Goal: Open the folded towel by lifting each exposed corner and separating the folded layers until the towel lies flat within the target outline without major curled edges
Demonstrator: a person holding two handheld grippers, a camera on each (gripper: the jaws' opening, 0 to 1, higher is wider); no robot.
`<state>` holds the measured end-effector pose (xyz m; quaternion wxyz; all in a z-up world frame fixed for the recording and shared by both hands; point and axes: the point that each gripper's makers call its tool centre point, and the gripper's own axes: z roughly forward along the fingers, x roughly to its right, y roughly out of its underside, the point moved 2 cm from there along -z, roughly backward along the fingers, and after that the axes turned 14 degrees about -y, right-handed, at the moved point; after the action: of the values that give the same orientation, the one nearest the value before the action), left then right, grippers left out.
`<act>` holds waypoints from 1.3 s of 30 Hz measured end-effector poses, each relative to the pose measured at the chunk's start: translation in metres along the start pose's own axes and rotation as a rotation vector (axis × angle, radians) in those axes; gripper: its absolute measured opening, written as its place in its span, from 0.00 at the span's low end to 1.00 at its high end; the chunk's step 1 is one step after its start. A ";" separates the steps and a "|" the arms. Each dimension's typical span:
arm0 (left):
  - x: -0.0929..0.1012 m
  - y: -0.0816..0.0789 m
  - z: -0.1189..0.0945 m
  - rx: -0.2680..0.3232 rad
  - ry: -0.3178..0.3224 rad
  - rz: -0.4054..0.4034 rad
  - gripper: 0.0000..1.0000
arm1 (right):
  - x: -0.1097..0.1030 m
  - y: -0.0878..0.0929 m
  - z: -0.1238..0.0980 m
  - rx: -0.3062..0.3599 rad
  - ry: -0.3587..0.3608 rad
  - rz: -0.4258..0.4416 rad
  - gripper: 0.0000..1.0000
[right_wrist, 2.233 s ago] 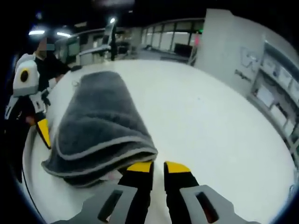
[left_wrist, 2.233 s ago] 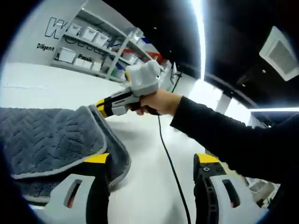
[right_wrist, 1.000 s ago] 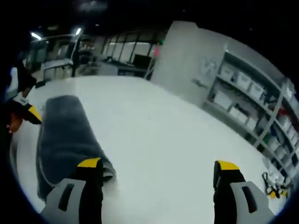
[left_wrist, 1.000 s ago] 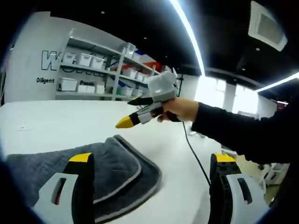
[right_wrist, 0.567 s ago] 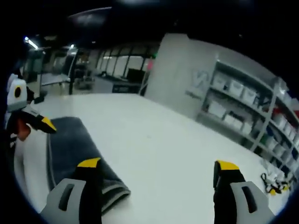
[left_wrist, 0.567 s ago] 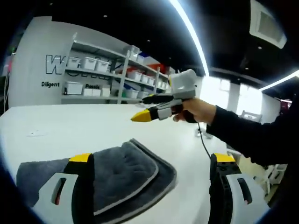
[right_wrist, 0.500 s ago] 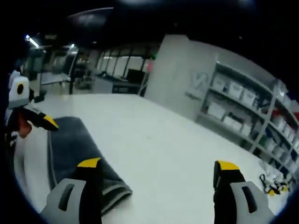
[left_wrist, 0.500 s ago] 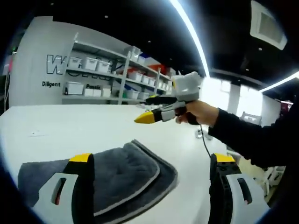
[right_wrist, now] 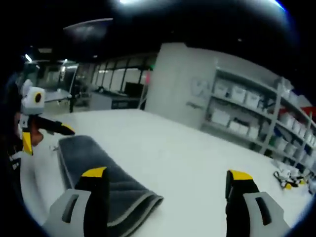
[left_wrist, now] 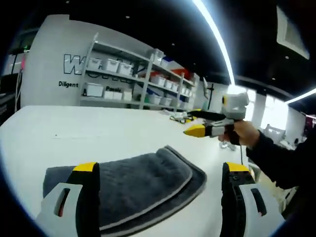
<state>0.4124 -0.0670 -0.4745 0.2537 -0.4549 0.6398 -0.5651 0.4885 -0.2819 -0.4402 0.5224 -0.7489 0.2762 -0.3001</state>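
Observation:
A grey towel (left_wrist: 138, 180) with a pale hem lies folded in layers on the white table (left_wrist: 74, 128). My left gripper (left_wrist: 160, 168) hovers low over its near end, jaws wide open and holding nothing. The right gripper (left_wrist: 196, 123), held in a hand, hangs above the table beyond the towel's far end with its yellow-tipped jaws apart. In the right gripper view the towel (right_wrist: 79, 150) runs away to the left. My right gripper (right_wrist: 166, 173) is open above the table (right_wrist: 187, 163) beside the towel's folded end. The left gripper (right_wrist: 44, 134) hovers at the far end.
Shelves with white bins (left_wrist: 128, 79) stand against the wall behind the table and appear again as shelving (right_wrist: 247, 116) on the right. Small items (right_wrist: 285, 180) lie near the table's far right edge. A person's dark sleeve (left_wrist: 281, 163) reaches in from the right.
The right gripper's jaws, nearly shut at the towel's folded end 2.2 s ago, have opened wide and drawn back above the table. The left gripper stays open. The towel remains folded.

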 end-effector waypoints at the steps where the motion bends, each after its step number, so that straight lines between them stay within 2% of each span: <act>1: -0.003 0.000 -0.002 0.000 -0.004 -0.006 1.00 | -0.002 -0.002 -0.002 0.008 0.005 -0.001 1.00; 7: -0.017 -0.004 -0.013 0.015 -0.043 -0.004 1.00 | -0.015 -0.008 -0.013 0.042 0.035 0.015 1.00; 14: -0.051 -0.011 -0.034 0.053 -0.141 0.055 1.00 | -0.030 -0.008 -0.027 0.059 0.050 0.040 1.00; 22: -0.064 -0.016 -0.051 0.068 -0.157 0.054 1.00 | -0.042 -0.003 -0.047 0.083 0.081 0.082 1.00; 35: -0.099 0.005 -0.079 0.044 -0.204 0.035 1.00 | -0.056 0.020 -0.079 0.121 0.123 0.203 1.00; 39: -0.107 0.012 -0.085 0.030 -0.224 0.030 1.00 | -0.057 0.025 -0.087 0.120 0.146 0.212 1.00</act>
<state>0.3862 0.0676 -0.4867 0.3390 -0.5018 0.6057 -0.5162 0.3834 -0.3016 -0.4494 0.5734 -0.6593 0.3725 -0.3127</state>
